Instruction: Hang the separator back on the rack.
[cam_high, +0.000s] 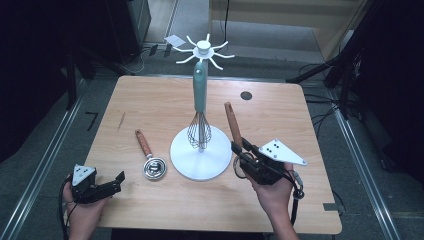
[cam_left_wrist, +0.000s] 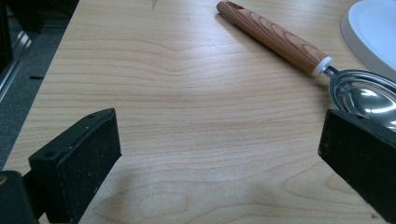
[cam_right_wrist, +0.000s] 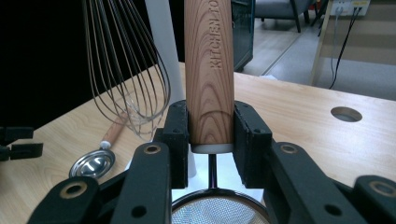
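Observation:
A white utensil stand (cam_high: 197, 159) with hooks at its top rises mid-table. A teal-handled wire whisk (cam_high: 200, 100) hangs from it, its wires (cam_right_wrist: 126, 70) close to the left of my right gripper. My right gripper (cam_high: 240, 150) (cam_right_wrist: 210, 135) is shut on the wooden handle (cam_right_wrist: 208, 70) of a mesh strainer (cam_right_wrist: 212, 212), held just right of the stand's base, handle pointing up and away. A metal scoop (cam_high: 151, 161) (cam_left_wrist: 359, 93) with a wooden handle (cam_left_wrist: 275, 37) lies left of the base. My left gripper (cam_high: 119, 182) (cam_left_wrist: 219, 140) stands open over bare wood at the front left.
The table has a round hole (cam_high: 245, 95) at its back right and a thin dark sliver (cam_high: 121, 121) on its left part. Dark tripod legs and cables stand on the floor around the table. The stand's base (cam_left_wrist: 373, 28) lies just beyond the scoop.

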